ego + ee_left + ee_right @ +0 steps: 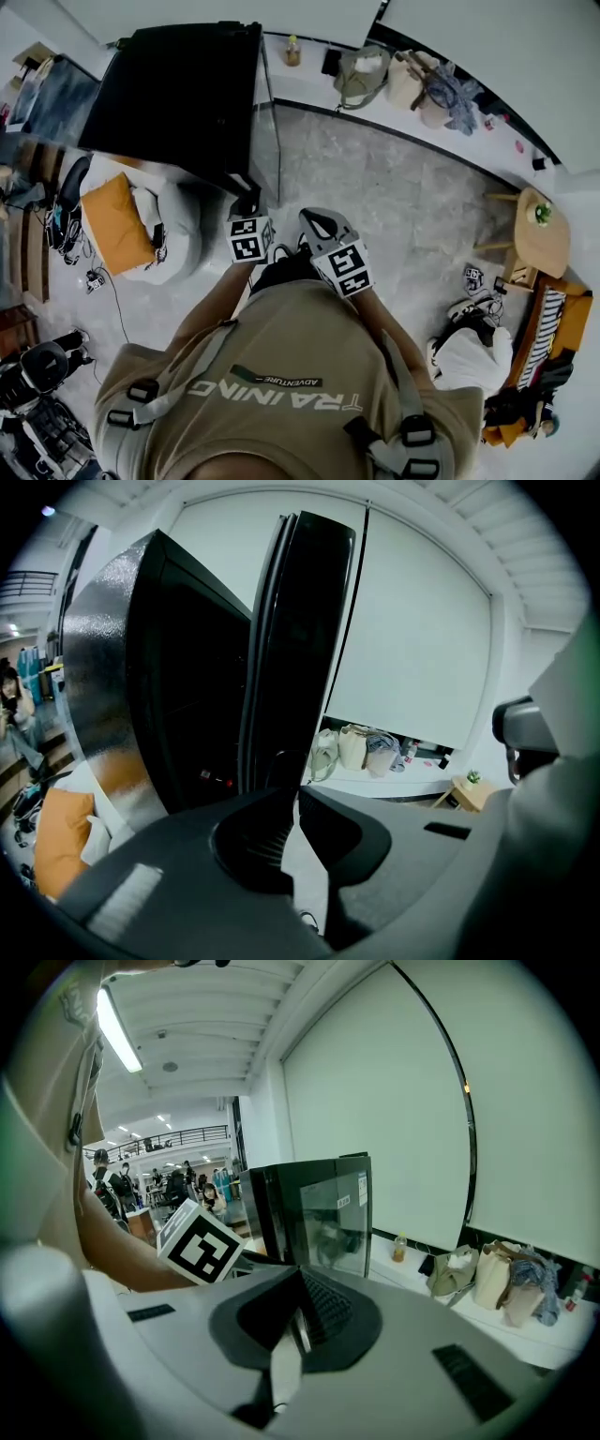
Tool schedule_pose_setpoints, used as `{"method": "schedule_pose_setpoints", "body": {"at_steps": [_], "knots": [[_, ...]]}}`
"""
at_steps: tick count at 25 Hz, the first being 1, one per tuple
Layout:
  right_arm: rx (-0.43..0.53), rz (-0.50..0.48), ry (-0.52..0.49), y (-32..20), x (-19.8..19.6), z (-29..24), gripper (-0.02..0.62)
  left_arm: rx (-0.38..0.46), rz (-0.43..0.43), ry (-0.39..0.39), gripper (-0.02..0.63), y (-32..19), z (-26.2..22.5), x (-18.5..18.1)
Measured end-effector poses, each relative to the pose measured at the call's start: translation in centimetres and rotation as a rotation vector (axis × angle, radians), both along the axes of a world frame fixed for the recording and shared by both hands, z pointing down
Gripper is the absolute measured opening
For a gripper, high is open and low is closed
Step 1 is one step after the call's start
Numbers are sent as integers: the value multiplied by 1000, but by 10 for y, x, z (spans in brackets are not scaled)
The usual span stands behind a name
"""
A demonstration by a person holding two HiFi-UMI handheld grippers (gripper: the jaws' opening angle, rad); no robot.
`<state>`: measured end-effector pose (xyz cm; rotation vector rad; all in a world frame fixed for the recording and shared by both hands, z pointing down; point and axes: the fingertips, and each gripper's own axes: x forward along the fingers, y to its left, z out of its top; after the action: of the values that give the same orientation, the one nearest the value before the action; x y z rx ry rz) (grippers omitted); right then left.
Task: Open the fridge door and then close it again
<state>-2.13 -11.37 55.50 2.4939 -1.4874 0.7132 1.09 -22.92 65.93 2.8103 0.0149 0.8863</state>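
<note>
**Left gripper at the free edge of the fridge door; door looks ajar**

Left gripper (292,794): the jaws are together, with only a thin wedge of floor showing behind the tips and nothing between them. In its own view the tips sit at frame centre, directly under the fridge door (300,639), which I see almost edge-on. I judge it is held there to push or hook that edge rather than clamp it. I cannot tell whether the tips touch the door.

Fridge (178,94): it fills the upper left of the head view, and the left gripper is just beside its near corner. In the left gripper view a dark gap runs between the door and the body, so I read the door as partly open. I cannot judge whether this is the opening swing or the closing one.

Right gripper (300,1279): the jaws are closed too, and empty. It is held just right of centre in the head view, apart from the fridge, and looks idle. Its view shows the glass front at centre and the left gripper's marker cube (202,1241) at left.

Surroundings: an orange cushion (117,220) lies at frame left beside the fridge. Bags (394,75) sit on the ledge (309,89) at the top, well apart from the door, so I expect no snag.
</note>
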Motion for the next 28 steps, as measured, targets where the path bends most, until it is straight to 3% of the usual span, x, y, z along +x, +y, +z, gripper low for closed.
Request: {"method": "schedule_pose_setpoints", "body": {"at_steps": [12, 20, 28], "knots": [[9, 13, 1, -16, 9, 2, -4, -44, 33, -17, 14, 13, -1, 2], [13, -53, -19, 7, 43, 13, -3, -37, -38, -41, 14, 31, 1, 7], [41, -165, -37, 44, 82, 16, -3, -32, -180, -70, 14, 60, 1, 18]]}}
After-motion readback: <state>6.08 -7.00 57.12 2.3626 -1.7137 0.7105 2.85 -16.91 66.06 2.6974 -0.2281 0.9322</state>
